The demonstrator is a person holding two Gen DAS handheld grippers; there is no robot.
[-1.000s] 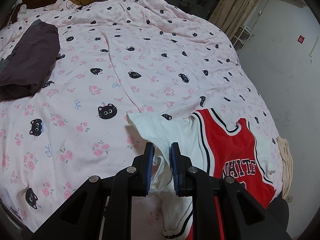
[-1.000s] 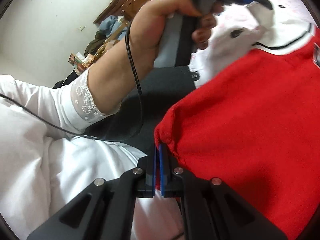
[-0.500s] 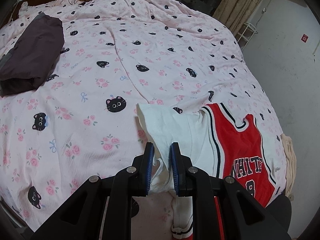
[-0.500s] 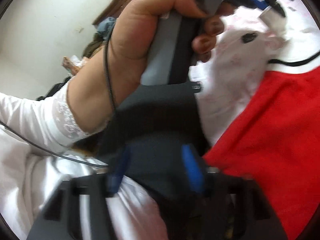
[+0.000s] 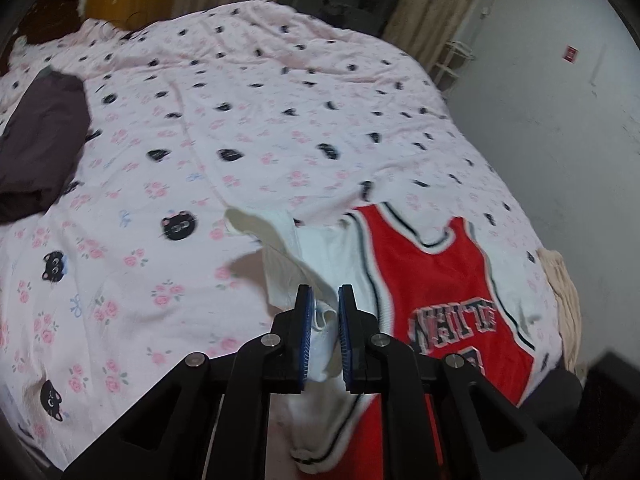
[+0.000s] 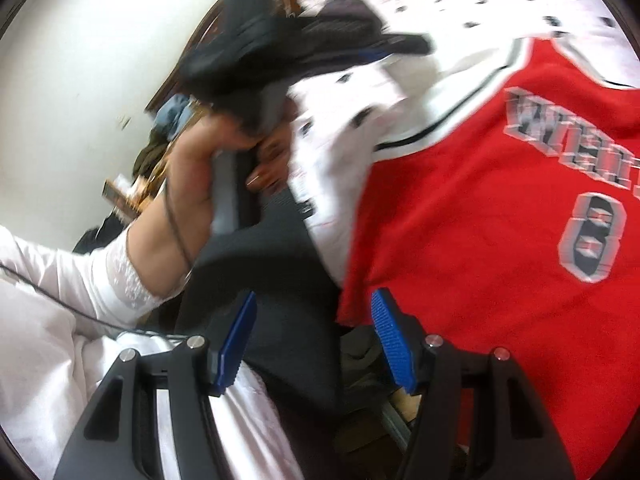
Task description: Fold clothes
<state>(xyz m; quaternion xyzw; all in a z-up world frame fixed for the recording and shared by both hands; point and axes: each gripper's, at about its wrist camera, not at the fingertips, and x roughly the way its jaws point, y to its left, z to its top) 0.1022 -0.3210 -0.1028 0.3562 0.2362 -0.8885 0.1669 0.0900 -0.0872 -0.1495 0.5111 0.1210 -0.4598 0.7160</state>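
A red and white basketball jersey (image 5: pixel 436 280) with grey lettering lies on the pink cat-print bedspread (image 5: pixel 240 128) at the near right. My left gripper (image 5: pixel 323 334) is shut on its white sleeve (image 5: pixel 320 324) and lifts that fold off the bed. In the right wrist view the jersey (image 6: pixel 500 220) fills the right side. My right gripper (image 6: pixel 314 338) is open and empty by the jersey's red lower corner. The left gripper (image 6: pixel 280 52) and the hand holding it show above, blurred.
A dark folded garment (image 5: pixel 40 148) lies at the bed's far left. A beige cloth (image 5: pixel 564 300) hangs at the right edge of the bed. A white wall (image 5: pixel 560 112) stands to the right. Curtains (image 5: pixel 424 4) hang behind.
My right gripper let go of the jersey's red hem and opened. My left gripper kept its hold on the white sleeve and lifted it higher over the bed.
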